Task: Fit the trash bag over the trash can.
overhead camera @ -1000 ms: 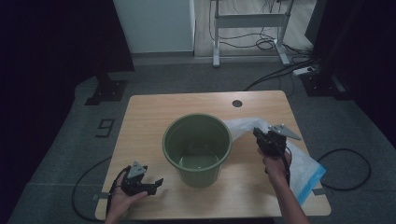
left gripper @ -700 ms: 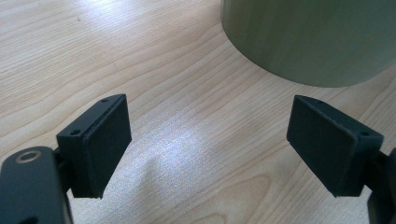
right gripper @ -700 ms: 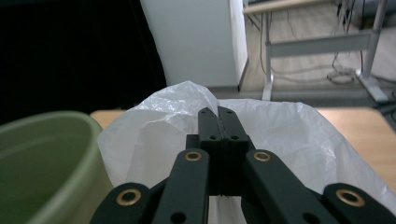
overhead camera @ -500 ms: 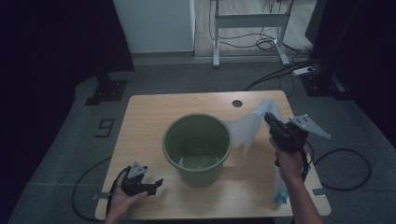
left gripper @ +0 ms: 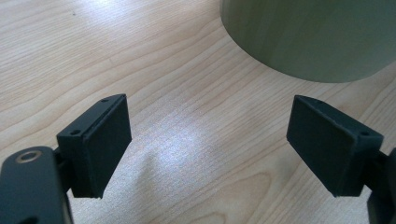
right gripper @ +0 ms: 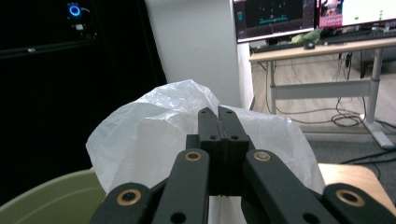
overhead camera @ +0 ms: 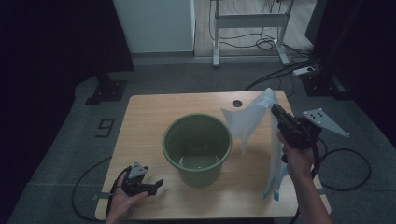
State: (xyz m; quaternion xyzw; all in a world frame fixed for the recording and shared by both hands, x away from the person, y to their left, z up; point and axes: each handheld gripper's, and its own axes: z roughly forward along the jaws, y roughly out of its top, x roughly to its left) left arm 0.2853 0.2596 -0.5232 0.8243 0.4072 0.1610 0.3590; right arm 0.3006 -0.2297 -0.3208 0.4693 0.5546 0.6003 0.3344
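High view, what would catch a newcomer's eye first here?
The green bucket standing in the middle of the wooden table draws the eye first. Just right of it, the right hand-held gripper holds a thin white plastic bag pinched up in the air, its long tail hanging down to the table's right edge. At the near left corner, the left hand-held gripper rests low with its jaws wide open, facing the bucket.

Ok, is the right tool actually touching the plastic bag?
Touching. The right gripper view shows the right tool shut on the white plastic bag, its film pinched between the pads; the high view shows it hanging from there.
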